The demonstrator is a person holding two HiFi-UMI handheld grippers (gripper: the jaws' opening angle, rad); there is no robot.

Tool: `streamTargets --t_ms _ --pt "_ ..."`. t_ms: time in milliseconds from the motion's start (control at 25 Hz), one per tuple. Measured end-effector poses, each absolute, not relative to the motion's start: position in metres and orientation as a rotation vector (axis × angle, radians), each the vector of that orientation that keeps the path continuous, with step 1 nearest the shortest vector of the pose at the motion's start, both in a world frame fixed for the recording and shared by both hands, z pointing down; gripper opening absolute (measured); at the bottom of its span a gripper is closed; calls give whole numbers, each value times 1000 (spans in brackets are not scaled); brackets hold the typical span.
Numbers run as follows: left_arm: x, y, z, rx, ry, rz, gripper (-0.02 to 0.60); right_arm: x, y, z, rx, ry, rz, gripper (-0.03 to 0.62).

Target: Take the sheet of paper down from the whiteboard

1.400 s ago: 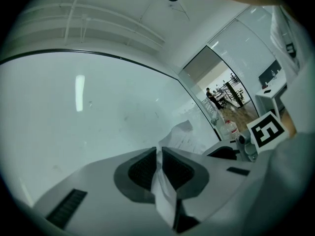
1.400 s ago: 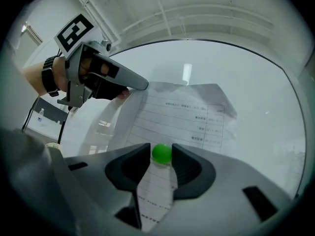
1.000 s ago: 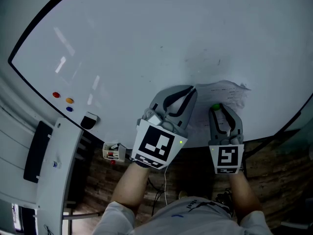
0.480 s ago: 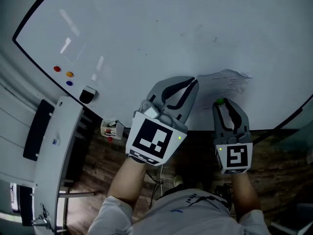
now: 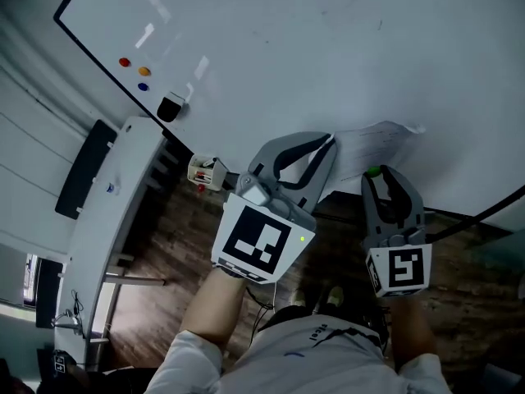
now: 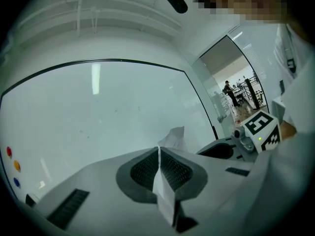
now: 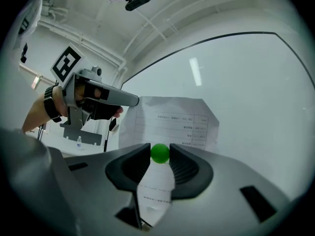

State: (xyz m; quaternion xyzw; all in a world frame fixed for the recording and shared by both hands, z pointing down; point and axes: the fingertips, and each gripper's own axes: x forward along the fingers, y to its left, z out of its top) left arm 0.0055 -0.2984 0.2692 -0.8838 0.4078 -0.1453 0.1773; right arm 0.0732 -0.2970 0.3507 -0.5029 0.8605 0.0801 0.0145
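Observation:
The printed sheet of paper (image 5: 373, 142) hangs in front of the whiteboard (image 5: 328, 39), stretched between both grippers. My left gripper (image 5: 330, 140) is shut on the sheet's left edge; in the left gripper view the paper (image 6: 165, 193) runs edge-on between the closed jaws (image 6: 158, 150). My right gripper (image 5: 374, 174) is shut on a round green magnet (image 7: 160, 153) at its fingertips. The paper (image 7: 170, 122) spreads out behind it and trails down between the jaws. The left gripper (image 7: 129, 100) holds the sheet's upper left corner in the right gripper view.
Red (image 5: 125, 61), orange (image 5: 144, 71) and blue (image 5: 143, 86) magnets and a black eraser (image 5: 170, 107) sit at the board's lower left. A marker holder (image 5: 205, 171) hangs below. A long white desk (image 5: 107, 220) stands at the left. A glass doorway (image 6: 231, 87) lies right of the board.
Both grippers have drawn back and a little down from the board, bringing the paper and the green magnet along. The board has slid up and away in the head view.

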Motion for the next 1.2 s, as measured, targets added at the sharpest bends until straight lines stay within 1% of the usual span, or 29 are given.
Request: streamTargets --t_ms 360,720,920,1200 --pt "-15 -257 279 -2520 1135 -419 21 50 -251 355 -1543 2698 225 129" --pt "-50 -176 291 -2627 1011 -335 21 17 -150 375 -1704 2659 98 129" --pt "-53 -138 304 -2680 903 -321 21 7 -101 378 -1785 2626 79 128" --pt "-56 -106 305 -2704 857 -308 21 4 -63 368 -1811 2591 62 127"
